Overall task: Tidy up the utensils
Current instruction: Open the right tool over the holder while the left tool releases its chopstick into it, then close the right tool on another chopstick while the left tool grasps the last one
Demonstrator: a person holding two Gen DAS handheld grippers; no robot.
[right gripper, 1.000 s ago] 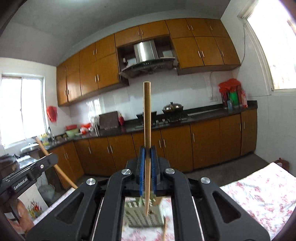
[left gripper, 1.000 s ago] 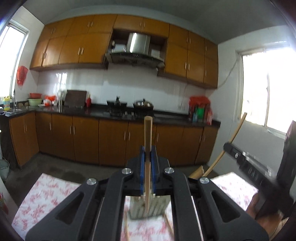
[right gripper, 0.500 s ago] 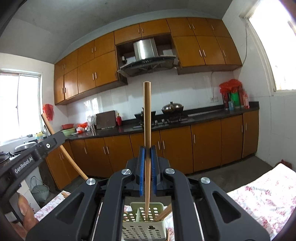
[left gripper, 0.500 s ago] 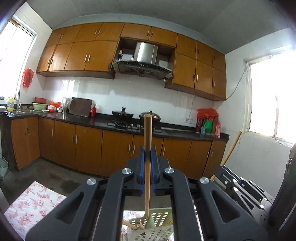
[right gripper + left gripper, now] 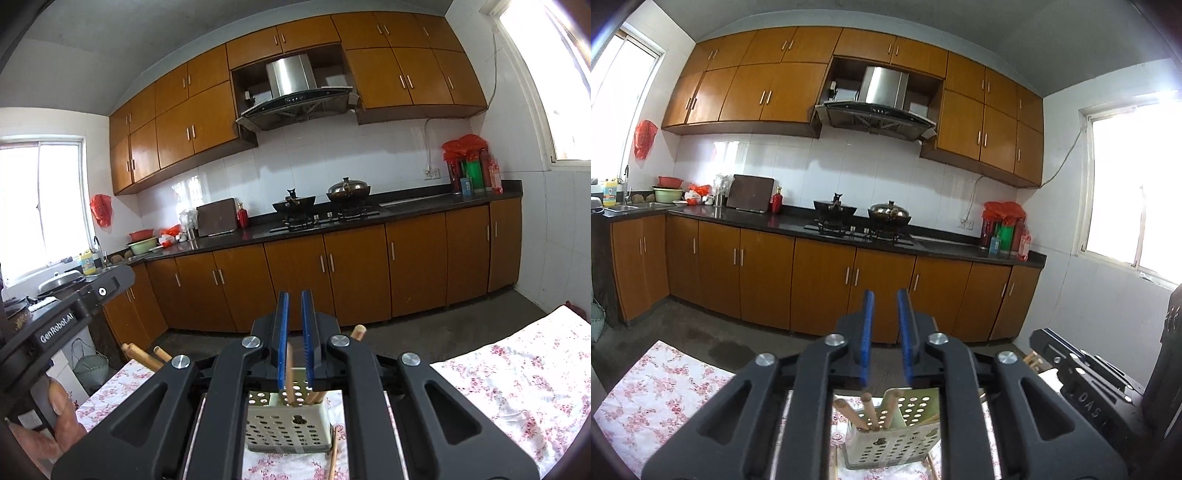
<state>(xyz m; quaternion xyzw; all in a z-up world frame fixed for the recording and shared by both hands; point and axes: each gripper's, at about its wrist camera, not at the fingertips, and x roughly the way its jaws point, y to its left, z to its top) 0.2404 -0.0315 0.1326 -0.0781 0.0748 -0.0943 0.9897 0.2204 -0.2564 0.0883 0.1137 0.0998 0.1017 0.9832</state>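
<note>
Both grippers hang above a perforated utensil holder [image 5: 894, 439] on the floral-clothed desk [image 5: 661, 402]. The left gripper [image 5: 885, 380] has its fingers apart and empty. The right gripper [image 5: 294, 382] fingers stand narrowly apart around an upright chopstick [image 5: 290, 373] in the holder; contact unclear.

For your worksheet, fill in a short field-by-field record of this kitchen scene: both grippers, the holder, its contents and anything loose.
left hand-held gripper: open, nothing between the pads
right hand-held gripper: open, above the holder
holder: perforated, standing on the floral tablecloth
contents: wooden chopsticks standing inside, leaning
loose chopstick: on the cloth beside the holder
</note>
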